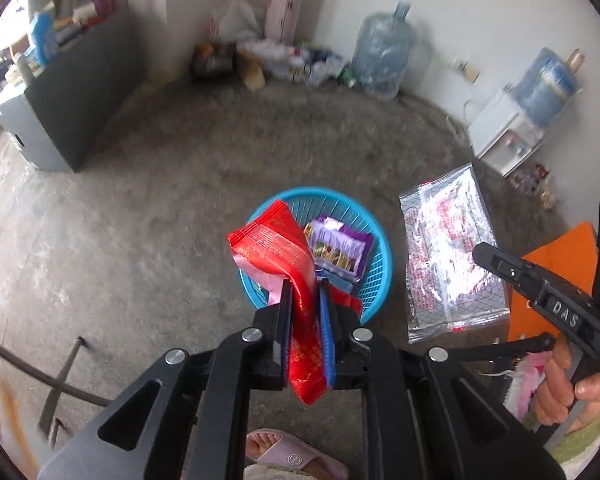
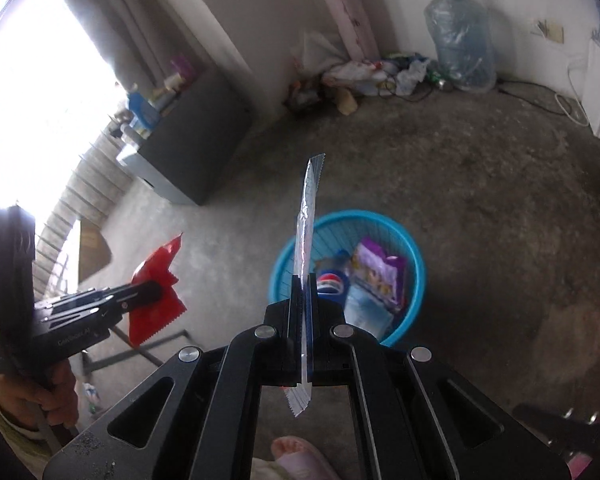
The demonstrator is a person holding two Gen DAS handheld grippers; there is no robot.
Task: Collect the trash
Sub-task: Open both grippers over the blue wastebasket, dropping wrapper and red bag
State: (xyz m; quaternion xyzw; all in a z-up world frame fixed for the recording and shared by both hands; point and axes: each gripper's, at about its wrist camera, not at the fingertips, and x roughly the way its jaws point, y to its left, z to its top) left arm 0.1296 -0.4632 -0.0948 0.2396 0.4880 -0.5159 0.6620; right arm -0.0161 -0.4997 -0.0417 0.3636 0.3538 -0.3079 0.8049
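Observation:
My left gripper (image 1: 305, 286) is shut on a red snack wrapper (image 1: 276, 244) and holds it above the near rim of a blue plastic basket (image 1: 376, 280) on the concrete floor. The basket holds a purple packet (image 1: 340, 246). My right gripper (image 2: 304, 280) is shut on a clear silvery wrapper (image 2: 306, 224), seen edge-on, held above the left side of the basket (image 2: 414, 280). In the right wrist view the basket holds the purple packet (image 2: 376, 270) and a Pepsi bottle (image 2: 334, 282). The left gripper with the red wrapper (image 2: 160, 280) shows at the left.
A grey cabinet (image 1: 72, 108) stands at the left. Bags and clutter (image 1: 284, 60) lie along the far wall beside a large water jug (image 1: 384, 52). A white water dispenser (image 1: 508, 136) stands at the right. A metal frame (image 1: 56, 384) is near left; slippered feet are below.

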